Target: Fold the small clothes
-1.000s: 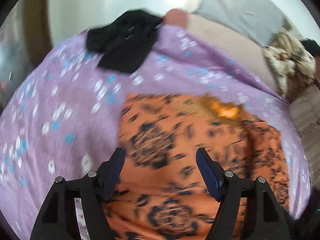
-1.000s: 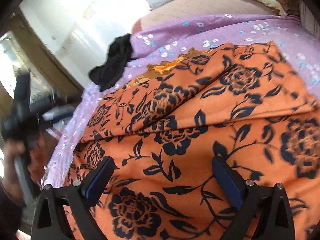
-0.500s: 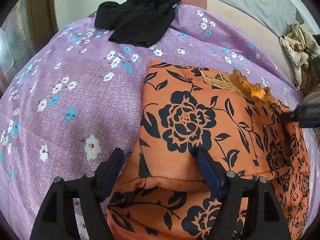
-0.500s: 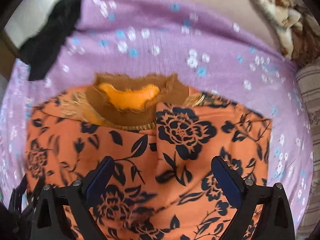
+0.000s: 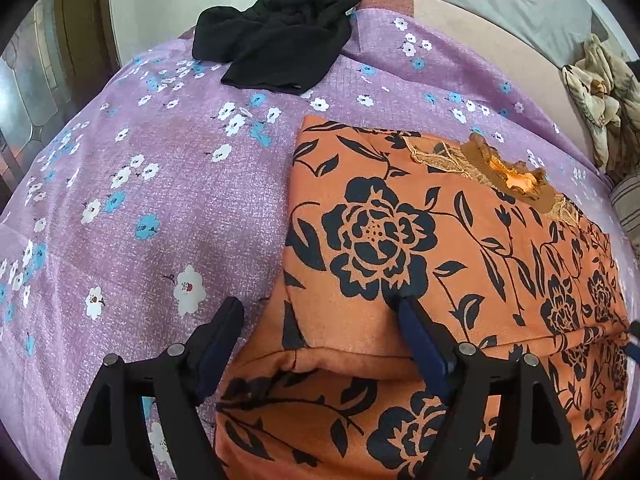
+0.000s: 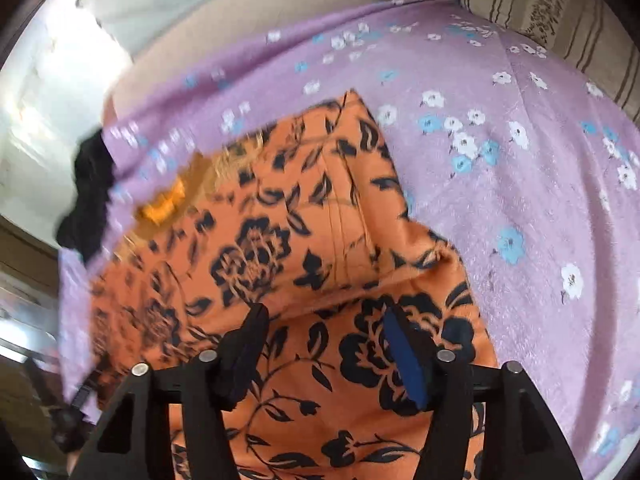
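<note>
the purple bedsheet with white and blue flowers (image 5: 168, 208) covers the bed under me. on it lies the orange garment with black rose print (image 5: 420, 248), folded (its frilled neckline faces the far side). a crumpled black cloth (image 5: 276, 36) sits well apart near the sheet's far edge. my left gripper (image 5: 316, 316) hangs spread over the garment's folded corner; my right gripper (image 6: 324, 320) is apart above its hem.

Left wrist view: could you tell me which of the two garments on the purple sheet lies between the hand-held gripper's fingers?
The orange floral garment, folded flat beneath the open left hand-held gripper; the black garment lies crumpled at the sheet's far edge.
</note>
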Demonstrator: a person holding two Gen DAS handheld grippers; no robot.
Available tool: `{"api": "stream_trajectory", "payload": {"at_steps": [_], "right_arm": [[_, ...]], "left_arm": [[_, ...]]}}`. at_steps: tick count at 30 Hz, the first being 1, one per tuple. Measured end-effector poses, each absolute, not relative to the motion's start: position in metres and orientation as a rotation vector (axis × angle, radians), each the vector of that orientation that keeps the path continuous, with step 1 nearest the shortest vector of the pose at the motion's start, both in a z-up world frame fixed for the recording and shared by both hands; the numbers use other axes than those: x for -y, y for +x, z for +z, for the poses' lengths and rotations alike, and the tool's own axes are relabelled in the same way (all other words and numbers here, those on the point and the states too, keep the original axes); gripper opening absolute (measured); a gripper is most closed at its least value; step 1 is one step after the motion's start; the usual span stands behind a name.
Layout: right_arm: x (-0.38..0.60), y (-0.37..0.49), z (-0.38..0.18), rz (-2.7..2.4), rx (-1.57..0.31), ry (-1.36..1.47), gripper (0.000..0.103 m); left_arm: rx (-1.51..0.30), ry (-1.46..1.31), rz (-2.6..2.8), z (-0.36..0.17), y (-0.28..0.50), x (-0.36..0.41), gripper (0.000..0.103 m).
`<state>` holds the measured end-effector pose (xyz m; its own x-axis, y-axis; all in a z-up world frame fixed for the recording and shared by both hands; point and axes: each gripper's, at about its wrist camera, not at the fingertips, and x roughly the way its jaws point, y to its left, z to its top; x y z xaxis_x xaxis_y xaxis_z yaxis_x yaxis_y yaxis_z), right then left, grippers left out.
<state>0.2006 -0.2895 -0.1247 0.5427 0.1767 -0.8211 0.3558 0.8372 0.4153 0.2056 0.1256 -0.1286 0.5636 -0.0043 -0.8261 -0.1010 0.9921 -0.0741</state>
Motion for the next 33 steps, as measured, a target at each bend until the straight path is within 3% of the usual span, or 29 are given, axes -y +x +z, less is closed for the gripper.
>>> {"api": "stream_trajectory", "payload": {"at_steps": [5, 10, 12, 14, 18, 19, 20, 21, 27, 33], "right_arm": [[0.305, 0.220, -0.108, -0.129, -0.927, 0.597, 0.064], [0.290, 0.272, -0.115, -0.092, -1.028, 0.404, 0.063], [0.281, 0.284, -0.138, -0.120, -1.157, 0.267, 0.036], [0.273, 0.283, -0.139, -0.147, -1.120, 0.129, 0.035], [0.286, 0.251, -0.124, -0.181, -1.039, 0.231, 0.040], [0.290, 0.240, -0.122, -0.177, -1.043, 0.243, 0.045], [0.293, 0.232, -0.122, -0.176, -1.045, 0.244, 0.062], [0.297, 0.219, -0.119, -0.180, -1.047, 0.239, 0.068], [0.336, 0.125, -0.117, -0.056, -1.150, 0.357, 0.069], [0.361, 0.057, -0.128, 0.109, -1.237, 0.470, 0.069]], "left_arm": [[-0.967, -0.113, 0.060, -0.129, 0.206, -0.127, 0.084], [-0.969, -0.106, 0.066, -0.130, 0.208, -0.127, 0.086], [-0.967, -0.102, 0.062, -0.130, 0.208, -0.127, 0.086], [-0.968, -0.098, 0.054, -0.130, 0.209, -0.128, 0.086], [-0.967, -0.098, 0.042, -0.131, 0.210, -0.130, 0.086], [-0.964, -0.101, 0.039, -0.130, 0.209, -0.130, 0.086], [-0.957, -0.103, 0.036, -0.131, 0.207, -0.131, 0.086], [-0.946, -0.107, 0.028, -0.131, 0.204, -0.132, 0.086], [-0.936, -0.167, -0.012, -0.117, 0.165, -0.143, 0.086], [-0.974, -0.224, -0.091, -0.087, 0.065, -0.151, 0.086]]}}
